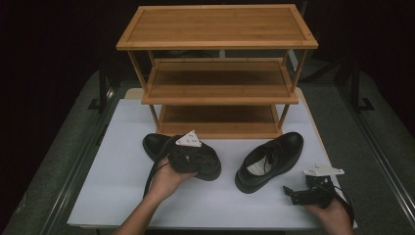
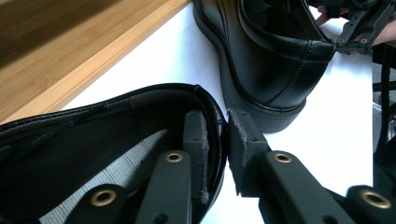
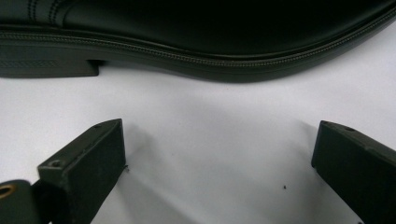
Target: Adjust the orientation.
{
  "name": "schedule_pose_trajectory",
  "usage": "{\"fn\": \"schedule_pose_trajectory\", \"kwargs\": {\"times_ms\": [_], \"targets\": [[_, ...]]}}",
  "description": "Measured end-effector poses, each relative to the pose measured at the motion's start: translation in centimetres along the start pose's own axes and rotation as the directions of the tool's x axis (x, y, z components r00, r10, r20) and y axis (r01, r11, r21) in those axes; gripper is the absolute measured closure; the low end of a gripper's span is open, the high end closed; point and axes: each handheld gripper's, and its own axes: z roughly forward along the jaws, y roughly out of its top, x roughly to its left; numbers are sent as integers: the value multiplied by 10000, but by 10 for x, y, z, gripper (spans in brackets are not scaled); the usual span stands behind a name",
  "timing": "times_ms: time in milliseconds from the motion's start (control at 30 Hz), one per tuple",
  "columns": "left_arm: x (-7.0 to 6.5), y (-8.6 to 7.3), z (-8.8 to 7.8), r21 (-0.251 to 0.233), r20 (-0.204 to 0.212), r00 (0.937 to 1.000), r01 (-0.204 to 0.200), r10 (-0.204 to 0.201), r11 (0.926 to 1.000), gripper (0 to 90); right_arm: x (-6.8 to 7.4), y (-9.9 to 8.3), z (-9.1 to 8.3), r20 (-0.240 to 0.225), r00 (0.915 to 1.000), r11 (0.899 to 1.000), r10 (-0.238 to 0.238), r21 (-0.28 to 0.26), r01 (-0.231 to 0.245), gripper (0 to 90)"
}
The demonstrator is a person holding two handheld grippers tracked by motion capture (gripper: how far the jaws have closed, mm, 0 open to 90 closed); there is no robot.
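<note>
Two black leather shoes lie on the white board in front of a wooden rack. The left shoe has its heel toward the right shoe. My left gripper is shut on its heel collar, one pad inside the shoe and one outside against the back. The right shoe lies slantwise, toe toward the rack. My right gripper rests low on the board beside that shoe's sole, jaws wide apart with nothing between them. It also shows far off in the left gripper view.
A three-tier bamboo rack stands at the back of the white board; its shelves are bare. Dark floor and metal rails flank the board on both sides. Bare board lies in front of the shoes.
</note>
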Motion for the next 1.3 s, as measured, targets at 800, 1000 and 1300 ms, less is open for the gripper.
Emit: {"fn": "schedule_pose_trajectory", "kwargs": {"times_ms": [800,1000,1300], "targets": [[-41,-24,-26,373,914,9934,-735,699,9966,807,0,0,0,4,10000,10000,11,16,-11,24],[-58,-33,-31,355,1300,9877,-926,872,9951,806,0,0,0,3,10000,10000,9,14,-9,24],[-57,-37,-37,43,1566,9848,-766,750,9971,721,0,0,0,5,10000,10000,3,12,-3,24]]}}
